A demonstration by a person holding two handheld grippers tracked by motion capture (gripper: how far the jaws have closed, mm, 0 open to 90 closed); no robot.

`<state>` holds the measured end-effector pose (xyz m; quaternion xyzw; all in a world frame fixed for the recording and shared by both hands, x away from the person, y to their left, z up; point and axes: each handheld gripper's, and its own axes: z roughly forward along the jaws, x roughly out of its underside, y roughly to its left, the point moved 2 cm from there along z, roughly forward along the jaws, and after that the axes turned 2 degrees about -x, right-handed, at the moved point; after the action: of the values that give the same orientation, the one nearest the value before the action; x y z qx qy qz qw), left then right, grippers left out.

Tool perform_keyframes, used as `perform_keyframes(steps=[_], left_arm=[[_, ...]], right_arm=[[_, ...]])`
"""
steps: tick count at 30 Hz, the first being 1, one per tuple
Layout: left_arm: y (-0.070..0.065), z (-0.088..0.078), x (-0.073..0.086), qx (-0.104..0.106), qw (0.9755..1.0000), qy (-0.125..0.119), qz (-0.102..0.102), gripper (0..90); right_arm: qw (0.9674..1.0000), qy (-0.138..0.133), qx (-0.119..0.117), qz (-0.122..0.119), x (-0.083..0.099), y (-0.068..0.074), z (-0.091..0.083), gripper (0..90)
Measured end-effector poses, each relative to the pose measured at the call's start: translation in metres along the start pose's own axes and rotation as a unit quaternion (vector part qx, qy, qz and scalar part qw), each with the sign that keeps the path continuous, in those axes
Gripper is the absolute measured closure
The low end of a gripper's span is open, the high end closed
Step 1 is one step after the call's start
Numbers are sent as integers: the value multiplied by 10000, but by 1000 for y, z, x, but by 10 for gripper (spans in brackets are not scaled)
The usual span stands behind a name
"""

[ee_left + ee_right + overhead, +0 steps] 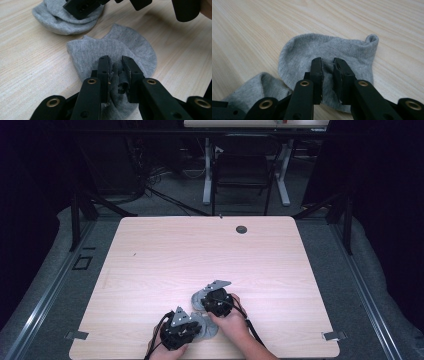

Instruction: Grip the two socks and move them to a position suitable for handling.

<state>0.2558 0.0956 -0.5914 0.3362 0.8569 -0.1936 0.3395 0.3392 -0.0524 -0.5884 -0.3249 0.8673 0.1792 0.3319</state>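
Observation:
Two grey ankle socks lie near the table's front edge. In the left gripper view my left gripper point(115, 67) is shut on a bunched fold of the nearer sock point(117, 45), which otherwise lies flat on the wood. The second sock point(62, 21) sits just beyond it, with the right gripper's black jaws over it. In the right gripper view my right gripper point(327, 67) stands over that second sock point(324, 47), its jaws a narrow gap apart and no fold pinched between them. From above, the left gripper point(199, 326) and the right gripper point(204, 301) are close together.
The light wooden table point(200, 250) has a dark round hole point(241, 229) near its far edge. Metal brackets point(334, 336) sit at the front corners. Beyond the table stand a chair and white desk legs point(245, 170) in a dark room.

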Motion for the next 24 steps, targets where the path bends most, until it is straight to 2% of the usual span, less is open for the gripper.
perform_keyframes(steps=[4, 9, 14, 15, 17, 18, 21, 22, 24], left_arm=[[0, 0, 0, 1, 10000, -3, 3, 775], [0, 0, 0, 3, 10000, -1, 12, 774], [0, 0, 0, -15, 10000, 1, 17, 775], [-1, 0, 0, -28, 10000, 5, 27, 774], [-1, -1, 0, -44, 9999, 22, 90, 773], [-1, -1, -1, -24, 10000, 17, 88, 764], [0, -2, 0, 9, 10000, -15, -1, 755], [0, -3, -1, 23, 10000, -34, -9, 744], [1, -5, -2, 48, 9999, -91, -37, 739]], right_arm=[[10000, 58, -29, 42, -2, 0, -1, 746], [10000, -9, -6, -52, -3, 0, -10, 740], [9997, -236, -79, -25, 1, 2, -33, 726], [9994, -297, -130, -74, 5, 3, -41, 721], [9993, -324, -149, -82, 8, 4, -46, 718], [9992, -339, -153, -174, 13, 4, -58, 712], [9990, -368, -174, -191, 18, 5, -68, 707], [9989, -376, -218, -191, 25, 4, -78, 703], [9988, -385, -250, -151, 27, 4, -81, 702]])
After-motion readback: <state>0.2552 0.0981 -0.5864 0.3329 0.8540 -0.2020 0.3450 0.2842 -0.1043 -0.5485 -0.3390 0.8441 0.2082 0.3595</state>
